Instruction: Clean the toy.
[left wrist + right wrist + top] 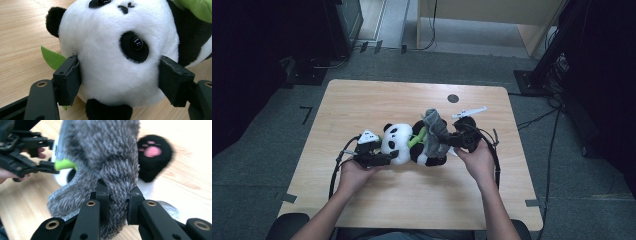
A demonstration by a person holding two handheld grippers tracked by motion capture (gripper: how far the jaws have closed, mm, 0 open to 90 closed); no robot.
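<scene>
Mid-tabletop, the left gripper (379, 156) clamps the plush panda (398, 144) by its head; the right gripper (451, 141) pinches the grey fuzzy garment (435, 131) over its body. Pulling harder could slip the fabric free or drag the panda loose.

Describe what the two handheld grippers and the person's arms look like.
Both the left gripper and right gripper are black, with linkage arms set with brass-coloured rivets and blocky black fingers. Each carries a pale three-cornered plate on top and trails a black cable. The forearms are bare, no sleeves showing.
</scene>
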